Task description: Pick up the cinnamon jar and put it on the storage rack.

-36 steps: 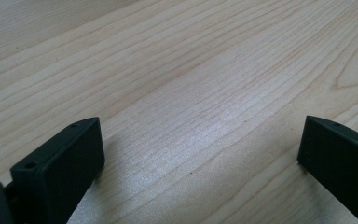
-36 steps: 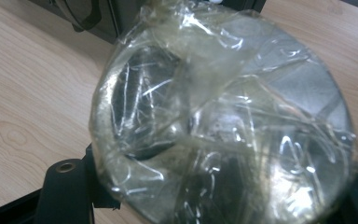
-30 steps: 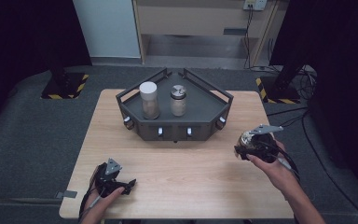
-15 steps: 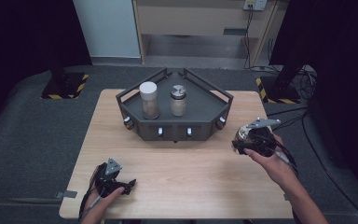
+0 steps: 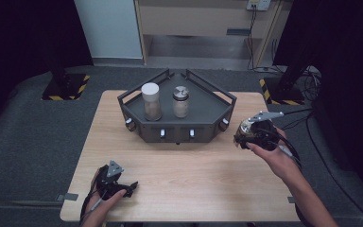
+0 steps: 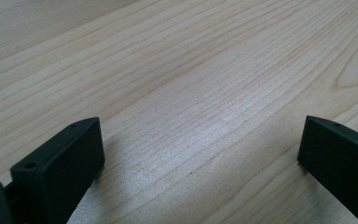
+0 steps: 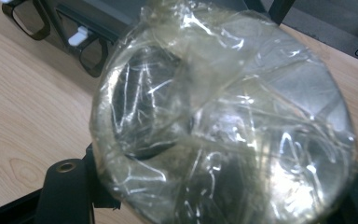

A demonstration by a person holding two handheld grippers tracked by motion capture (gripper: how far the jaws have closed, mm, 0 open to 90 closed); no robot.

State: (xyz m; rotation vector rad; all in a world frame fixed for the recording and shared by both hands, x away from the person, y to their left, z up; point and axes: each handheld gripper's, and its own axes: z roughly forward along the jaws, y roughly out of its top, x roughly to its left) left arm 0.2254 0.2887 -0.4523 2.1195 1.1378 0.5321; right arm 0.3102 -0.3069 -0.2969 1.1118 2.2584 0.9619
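Left gripper (image 5: 116, 182) is resting low at the near left of the pale wooden bench (image 5: 194, 189), its jaws standing wide apart over bare wood grain (image 6: 191, 93) with nothing between them; it is posing little risk so long as it is not dragging its cable across the bench. Moving right, the dark grey angular metal tray with raised rails (image 5: 203, 124) is sitting at the middle back of the bench and is carrying two containers: a clear jar with a white lid (image 5: 151, 100), appearing to hold a pale granular or powdery filling, and just beside it a clear jar with a silver metal lid (image 5: 181, 101), also showing a pale filling in its lower part; what exactly is inside either one I cannot tell. Further right, the right gripper (image 5: 253, 132) is hovering beside the tray's right corner, jaws closed on a round jar wrapped in crinkled clear plastic film (image 7: 223, 116), held tilted off the bench. Contents are hidden by glare on the film. Judgement: the slick film is the main hazard, since the jar could be slipping or rotating in the jaws. A second risk is clipping the tray rail (image 7: 88, 42) while carrying it inward, which could be knocking the standing jars over.
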